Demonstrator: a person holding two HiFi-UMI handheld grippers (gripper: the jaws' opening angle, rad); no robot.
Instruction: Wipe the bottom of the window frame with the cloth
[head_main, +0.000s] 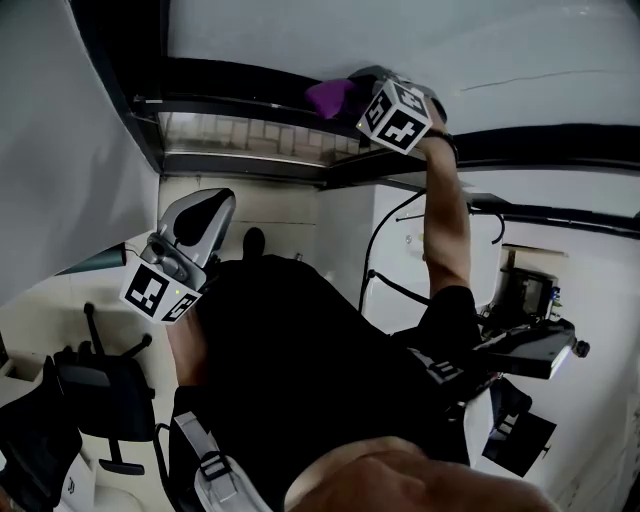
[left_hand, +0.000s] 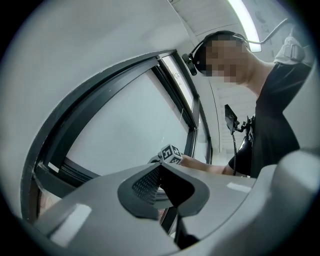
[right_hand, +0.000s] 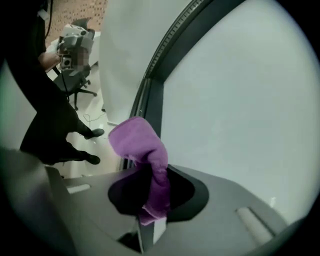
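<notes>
A pale room with white walls and a light floor, and a window whose dark frame (head_main: 240, 78) runs round pale glass (right_hand: 240, 100). The right gripper (right_hand: 152, 185) is raised to that frame, its jaws clamped on a purple cloth (right_hand: 137, 142). The cloth is pinched low between them and its loose end bunches up past the tips. From the head view the bunch sits right at the dark rail, though I cannot tell whether it actually touches. The person's bare right arm (head_main: 445, 220) stretches straight up to the gripper, and the marker cube (head_main: 395, 115) is just beside the cloth. The left gripper (left_hand: 160, 166) hangs back by the person's left side, well apart from the frame. Its jaws are closed together with nothing between them, and it points toward the window and the other gripper. A black chair (head_main: 100, 390) stands on the floor at the person's left.
</notes>
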